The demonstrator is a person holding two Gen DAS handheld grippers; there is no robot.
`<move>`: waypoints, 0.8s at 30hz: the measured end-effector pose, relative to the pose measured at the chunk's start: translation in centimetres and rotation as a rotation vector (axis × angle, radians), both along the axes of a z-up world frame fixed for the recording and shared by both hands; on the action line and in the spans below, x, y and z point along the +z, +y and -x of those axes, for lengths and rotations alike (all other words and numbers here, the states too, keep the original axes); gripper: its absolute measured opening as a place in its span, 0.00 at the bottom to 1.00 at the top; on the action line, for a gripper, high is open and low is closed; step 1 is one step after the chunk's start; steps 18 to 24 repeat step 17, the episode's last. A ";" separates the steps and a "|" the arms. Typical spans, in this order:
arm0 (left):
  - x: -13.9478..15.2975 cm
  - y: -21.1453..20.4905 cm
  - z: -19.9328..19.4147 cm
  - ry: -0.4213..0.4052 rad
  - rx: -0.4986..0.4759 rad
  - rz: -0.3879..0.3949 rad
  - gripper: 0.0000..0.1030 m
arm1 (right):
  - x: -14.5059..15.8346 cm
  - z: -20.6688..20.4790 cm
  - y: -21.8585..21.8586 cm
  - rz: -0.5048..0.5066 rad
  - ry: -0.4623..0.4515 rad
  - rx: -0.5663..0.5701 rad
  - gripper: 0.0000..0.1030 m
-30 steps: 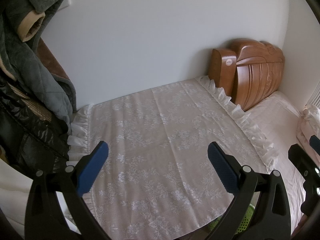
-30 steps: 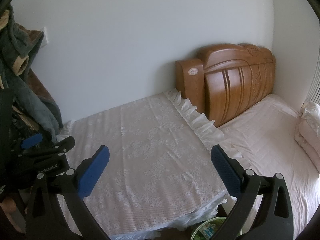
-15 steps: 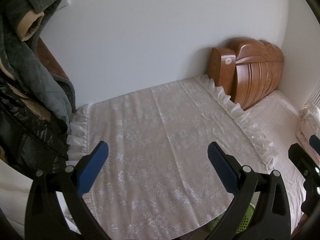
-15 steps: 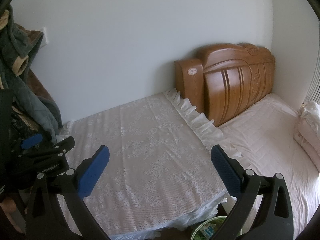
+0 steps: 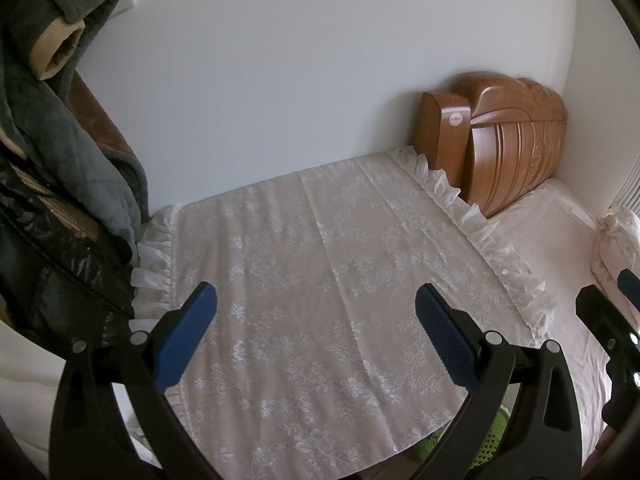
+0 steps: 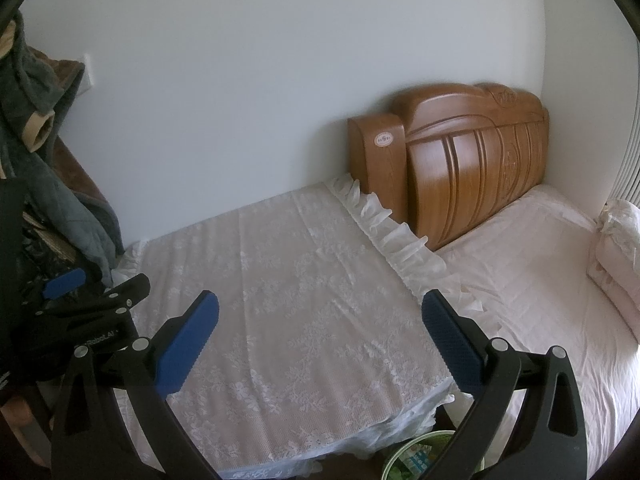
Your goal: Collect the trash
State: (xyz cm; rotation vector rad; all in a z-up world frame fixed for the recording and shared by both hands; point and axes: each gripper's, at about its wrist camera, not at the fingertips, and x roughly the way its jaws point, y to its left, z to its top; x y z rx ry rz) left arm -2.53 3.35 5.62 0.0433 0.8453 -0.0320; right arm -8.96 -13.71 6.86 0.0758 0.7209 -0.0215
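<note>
lace cloth w/ ruffled edge (image 5: 320, 280) covers a low surface by white wall (image 5: 300, 60). wooden headboard (image 6: 472, 172) behind it, pink bed sheet (image 6: 540, 280) to its right. grey quilted coat (image 5: 68, 140) & black jacket (image 5: 48, 272) hang at left.

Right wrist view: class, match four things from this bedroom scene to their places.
Things:
1. white lace cloth
2. carved wooden headboard
3. green basket
4. grey quilted garment

Places:
A. hanging at far left
B. low down beside the table's near corner
C. spread over the table
D. against the wall, at the bed's head

Pairs: 1-C, 2-D, 3-B, 4-A
</note>
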 end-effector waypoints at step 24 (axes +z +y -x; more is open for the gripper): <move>-0.2 -0.3 -0.3 0.005 -0.008 0.001 0.92 | 0.0 -0.2 0.0 -0.001 0.002 0.000 0.98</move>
